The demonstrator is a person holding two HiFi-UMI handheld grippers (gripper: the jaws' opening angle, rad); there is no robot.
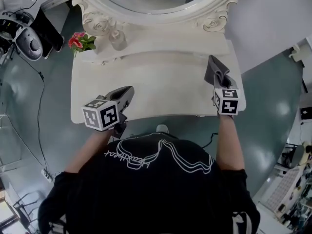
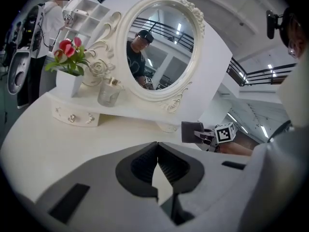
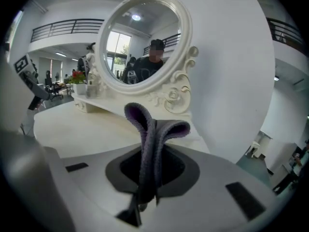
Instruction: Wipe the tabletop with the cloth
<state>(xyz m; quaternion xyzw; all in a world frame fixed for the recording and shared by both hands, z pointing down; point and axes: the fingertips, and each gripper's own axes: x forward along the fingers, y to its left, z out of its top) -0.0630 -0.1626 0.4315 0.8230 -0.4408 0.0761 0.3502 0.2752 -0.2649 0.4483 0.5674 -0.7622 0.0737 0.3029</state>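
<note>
The right gripper (image 3: 147, 180) has its jaws pressed onto the cloth (image 3: 150, 129), a thick, dark grey, soft-napped piece folded so that a rounded loop stands out past the jaw tips. In the head view this gripper (image 1: 220, 85) and the cloth (image 1: 217, 71) sit over the tabletop (image 1: 161, 87) in front of the mirror (image 1: 146, 12) and off its right side, close to the table's right end. I cannot tell whether the fabric rests on the surface or hangs just above it. The move to come likely turns on this: the tabletop's long axis runs side to side across the mirror's front, and nearly all of its bare surface lies to the left of the cloth, so the stroke would go leftward from there. The top is smooth, matte and cream-white with rounded corners; the mirror's frame is oval and carved in scrolls. The left gripper (image 1: 126, 95) is near the front edge, opposite the mirror's left side, and in its own view the ribbed jaws of the left gripper (image 2: 158, 162) meet with nothing between them. Flowers (image 1: 80, 41) and a glass jar (image 1: 117, 39) stand on the raised shelf at the mirror's left foot, clear of the main surface.
</note>
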